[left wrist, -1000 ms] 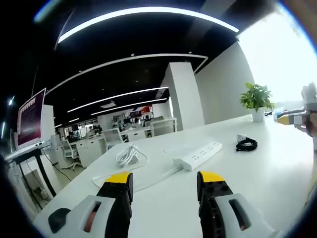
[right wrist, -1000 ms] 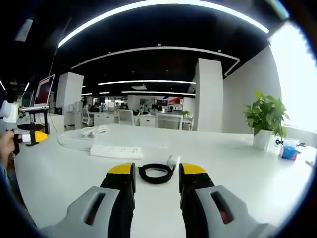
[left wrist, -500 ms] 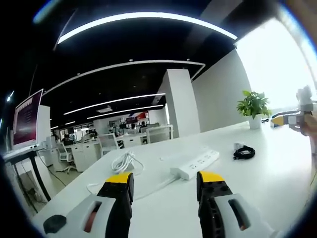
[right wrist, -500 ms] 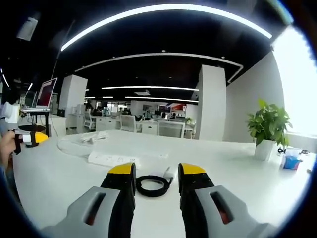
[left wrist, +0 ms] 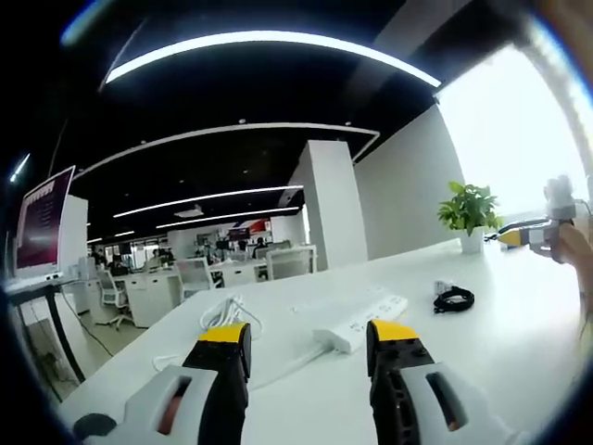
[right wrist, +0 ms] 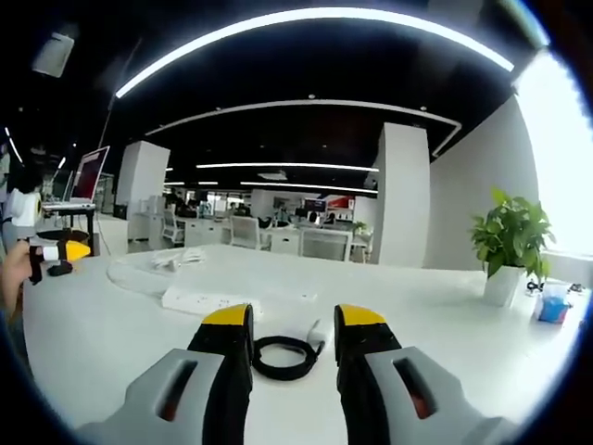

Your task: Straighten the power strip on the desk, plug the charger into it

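A white power strip [left wrist: 363,320] lies askew on the white desk [left wrist: 519,324], its white cord [left wrist: 222,311] coiled behind it to the left. The left gripper [left wrist: 309,341] hovers open just short of the strip, nothing between its yellow-tipped jaws. The charger with its coiled black cable [left wrist: 453,299] lies to the strip's right. In the right gripper view the black cable coil [right wrist: 286,357] and white charger body [right wrist: 321,330] sit between the open jaws of the right gripper [right wrist: 292,324], with the power strip [right wrist: 210,301] beyond to the left. Each gripper shows at the other view's edge, held by a hand [right wrist: 11,271].
A potted plant [right wrist: 508,247] stands at the desk's far right, with a small blue box [right wrist: 552,309] beside it. A monitor on a stand [left wrist: 42,232] is off the desk's left end. Office desks and chairs [left wrist: 213,269] fill the background.
Both views have tilted upward a little, so the desk things sit lower in the pictures. The charger cable now lies closer between the right gripper's jaws. Strip and charger have not moved.
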